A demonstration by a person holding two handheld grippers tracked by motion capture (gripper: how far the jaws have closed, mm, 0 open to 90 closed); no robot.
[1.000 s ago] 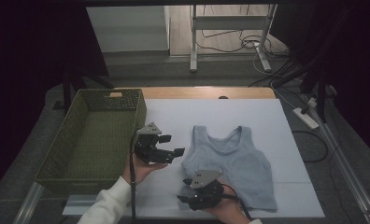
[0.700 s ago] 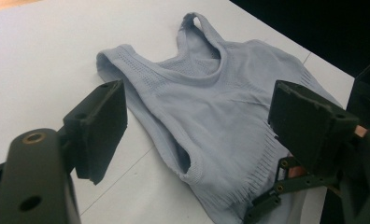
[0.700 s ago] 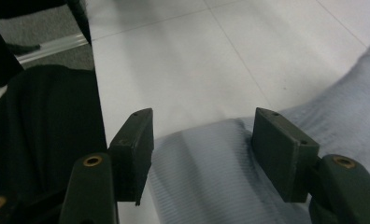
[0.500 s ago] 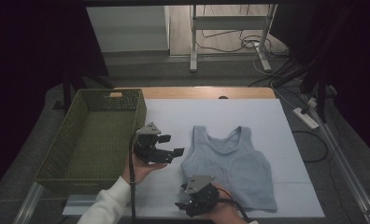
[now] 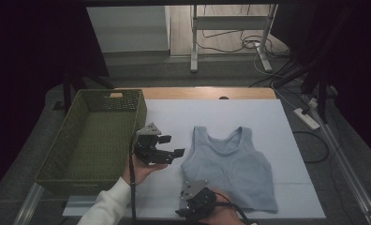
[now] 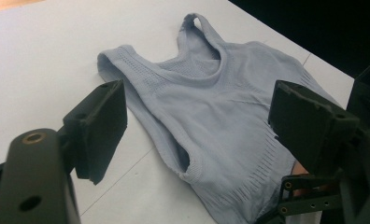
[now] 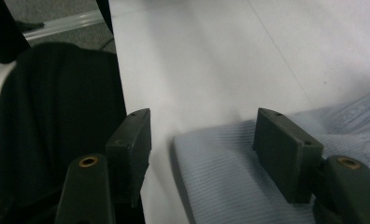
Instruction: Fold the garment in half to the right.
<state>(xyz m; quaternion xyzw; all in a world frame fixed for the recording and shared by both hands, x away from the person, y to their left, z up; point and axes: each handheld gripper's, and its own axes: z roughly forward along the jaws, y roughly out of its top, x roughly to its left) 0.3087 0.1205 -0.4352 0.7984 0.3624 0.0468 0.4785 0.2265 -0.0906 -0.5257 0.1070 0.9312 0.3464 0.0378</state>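
Two grippers work over a white table (image 5: 221, 112) with one garment on it: a pale blue ribbed tank top (image 5: 233, 164) lying flat, straps toward the far edge and hem toward the person. We log the left gripper (image 5: 167, 146) held above the bare table between the top and a green woven basket (image 5: 87, 176), which stands at the table's left edge. Its jaws stand wide apart with nothing between them; in the left gripper view they frame the tank top (image 6: 220, 116) from the side, well clear of the cloth. We see a white sleeve (image 5: 106, 204) behind that hand. The right gripper (image 5: 193, 208) sits low at the near edge, at the near left corner of the top's hem. In the right gripper view its jaws have just been opening and now stand well apart; the hem corner (image 7: 220, 158) lies on the table between them, the right pad (image 7: 286, 151) over the cloth and the left pad (image 7: 129, 144) at the table's edge. We see neither pad pressing on the fabric, so we record nothing gripped. A dark garment (image 7: 57, 116) lies beyond the table edge in that view.
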